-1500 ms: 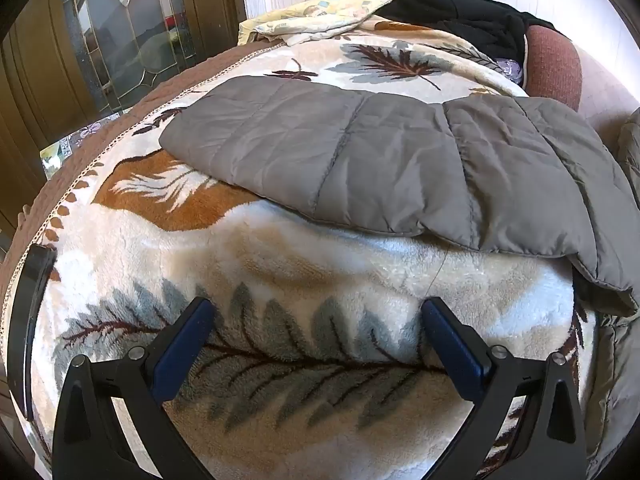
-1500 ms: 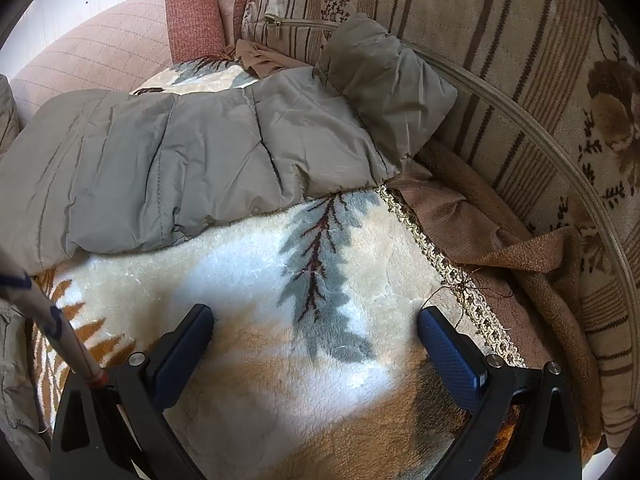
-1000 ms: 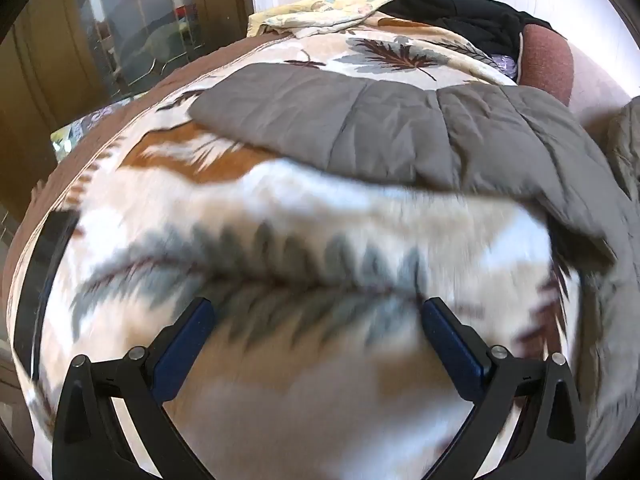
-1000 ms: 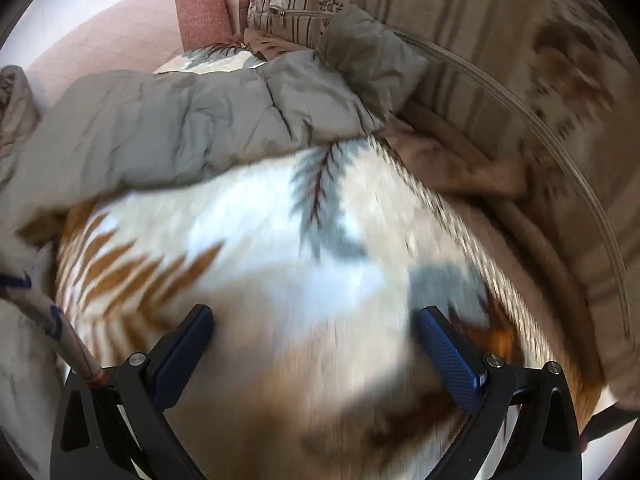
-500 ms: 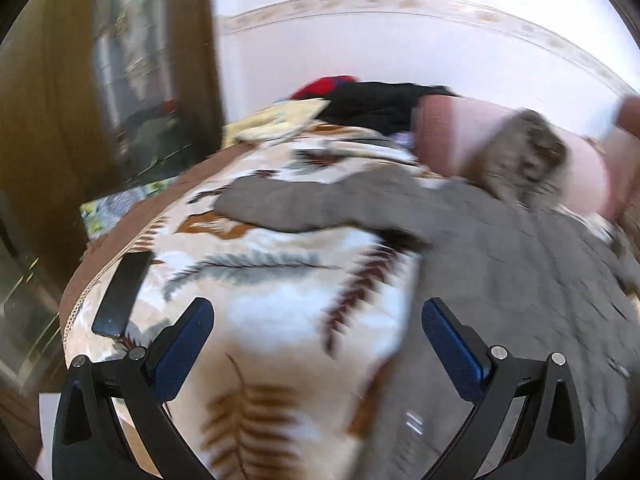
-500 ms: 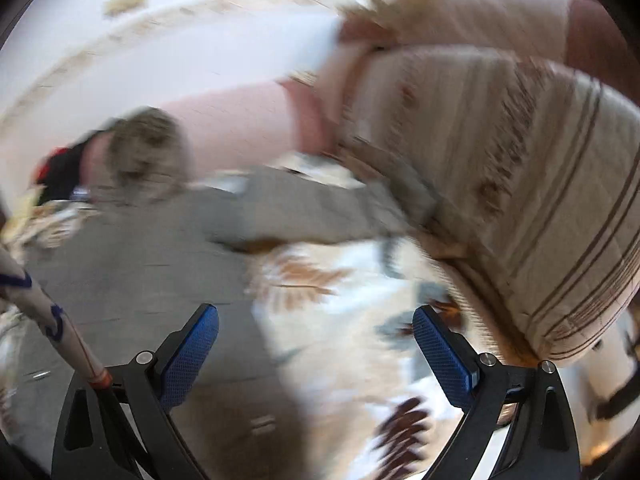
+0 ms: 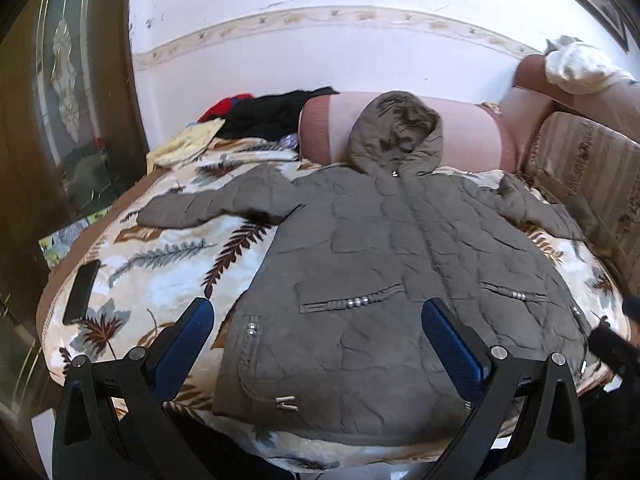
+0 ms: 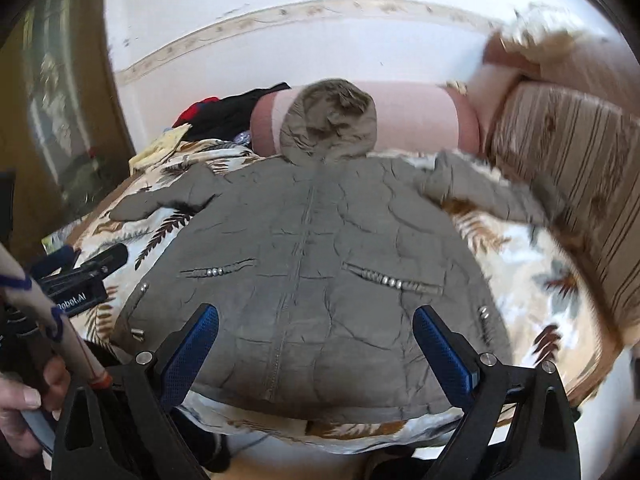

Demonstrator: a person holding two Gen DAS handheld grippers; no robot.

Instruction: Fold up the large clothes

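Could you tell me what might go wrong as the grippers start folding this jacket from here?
The jacket looks bulky and quilted, so folds may spring open. Its hem lies at the blanket edge, so it could slide off once lifted. A dark phone lies near the left sleeve; sweeping that sleeve carelessly might knock it. Both the left gripper and right gripper hang open, gripping nothing.

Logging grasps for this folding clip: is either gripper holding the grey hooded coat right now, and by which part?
Nothing is held. The left gripper and right gripper are both open, above the coat, which lies flat on the blanket.
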